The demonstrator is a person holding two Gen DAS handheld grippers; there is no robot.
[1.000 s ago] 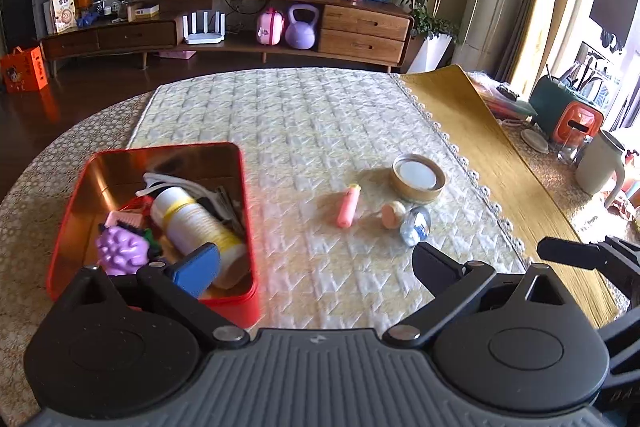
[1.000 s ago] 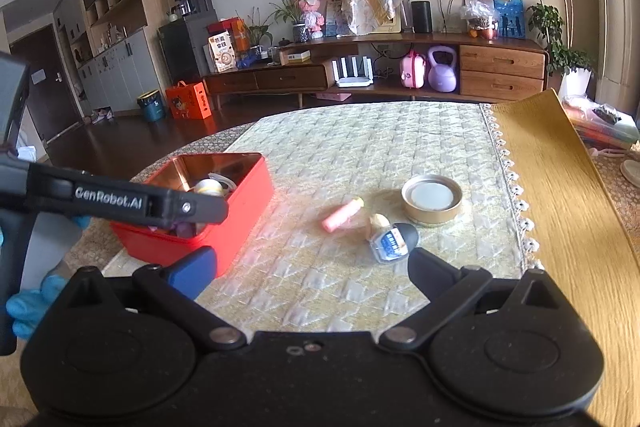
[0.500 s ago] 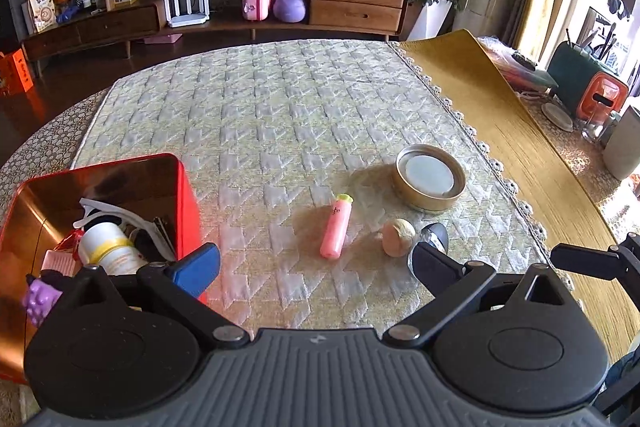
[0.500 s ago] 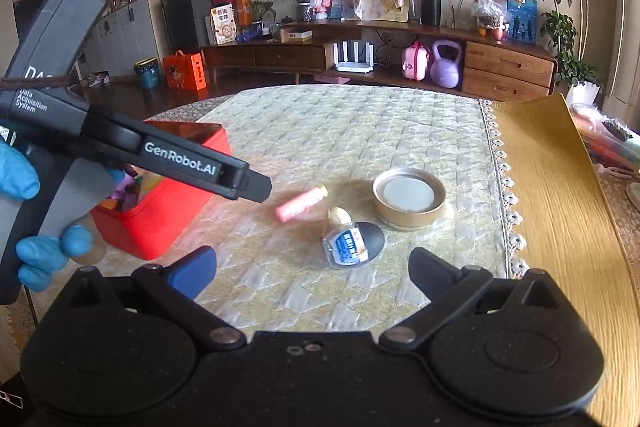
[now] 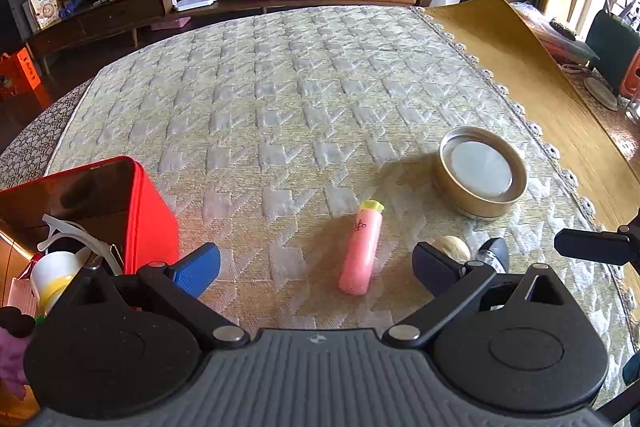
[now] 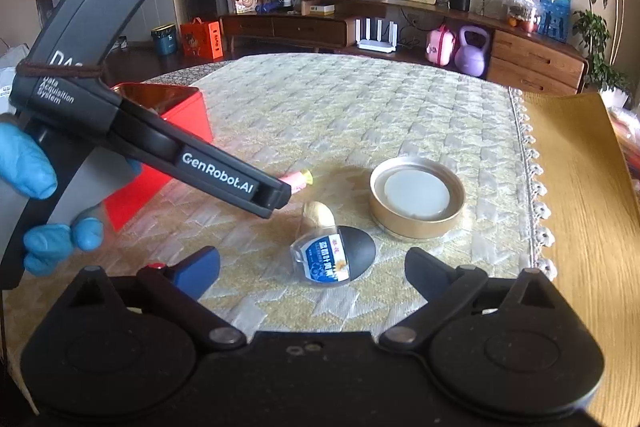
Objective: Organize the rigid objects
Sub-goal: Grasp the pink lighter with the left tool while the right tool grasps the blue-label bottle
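A pink tube with a yellow cap (image 5: 361,253) lies on the quilted cloth, between and just ahead of my open left gripper (image 5: 316,265). A small beige object (image 5: 452,247) and a small clear bottle with a black cap (image 6: 330,257) lie to its right. The bottle sits just ahead of my open, empty right gripper (image 6: 312,267). A round gold tin lid (image 5: 482,173) lies farther right; it also shows in the right wrist view (image 6: 416,199). The red box (image 5: 148,211) at the left holds several items.
The left gripper's body (image 6: 160,143), held by a blue-gloved hand, reaches across the right wrist view above the pink tube (image 6: 298,181). A yellow wooden tabletop (image 6: 580,187) lies right of the cloth's lace edge. A sideboard stands beyond the table.
My left gripper has moved right from over the red box to the pink tube. My right gripper has moved closer to the small bottle. Both stayed open.
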